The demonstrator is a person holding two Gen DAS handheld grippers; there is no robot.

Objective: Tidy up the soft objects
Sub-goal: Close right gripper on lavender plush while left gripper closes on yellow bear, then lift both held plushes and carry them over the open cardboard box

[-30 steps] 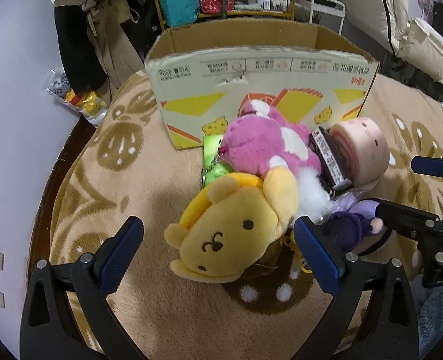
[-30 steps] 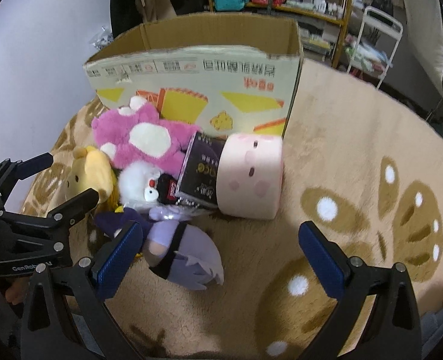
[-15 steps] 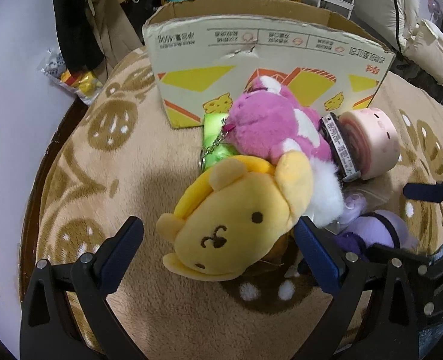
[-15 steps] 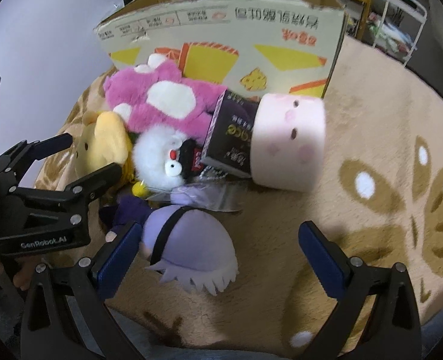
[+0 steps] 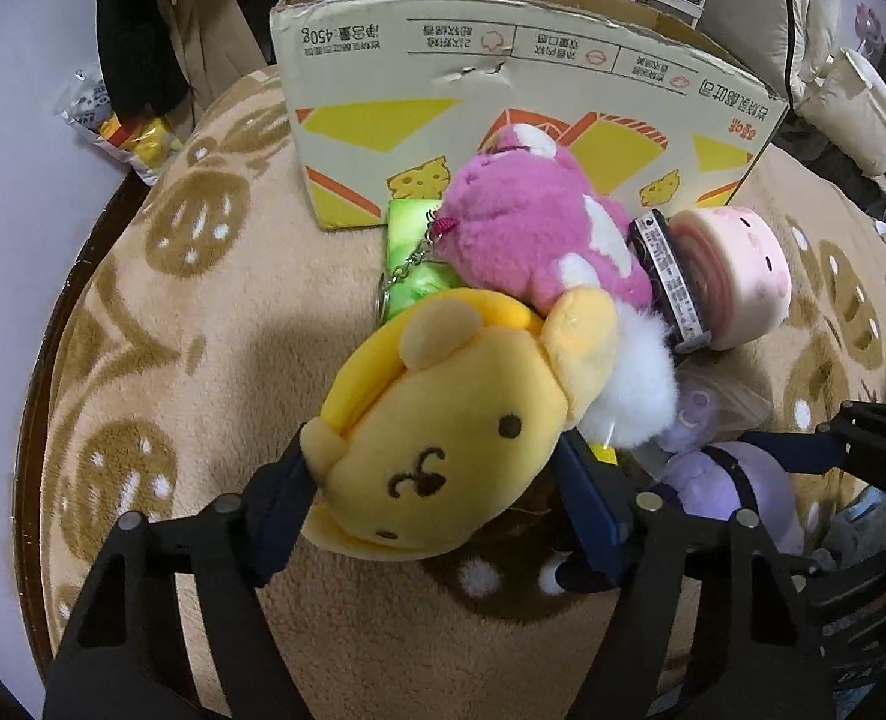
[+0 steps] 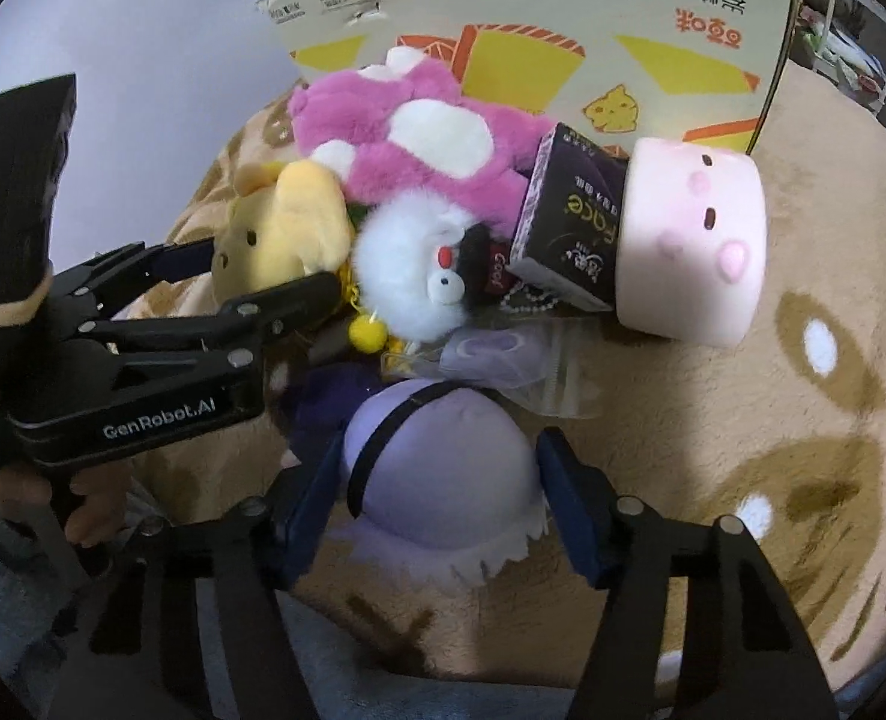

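A pile of soft toys lies on the rug in front of a cardboard box [image 5: 503, 84]. My left gripper [image 5: 437, 498] is shut on the yellow bear plush [image 5: 443, 426], its pads pressing both sides of the head. My right gripper [image 6: 437, 498] is shut on the purple plush [image 6: 437, 474], which also shows in the left wrist view [image 5: 743, 486]. Behind them lie a pink plush [image 6: 419, 144], a white fluffy toy [image 6: 413, 276], a pink marshmallow cushion [image 6: 689, 246] and a dark purple carton [image 6: 569, 222].
The beige paw-print rug [image 6: 803, 420] covers a round surface whose dark edge [image 5: 65, 324] runs along the left. A green packet [image 5: 413, 258] lies by the box. A clear plastic bag [image 6: 521, 366] lies between the toys. Shelves, clothes and bags stand behind the box.
Both grippers have moved forward and closed: the left onto the yellow bear plush, the right onto the purple plush. Both were open before.
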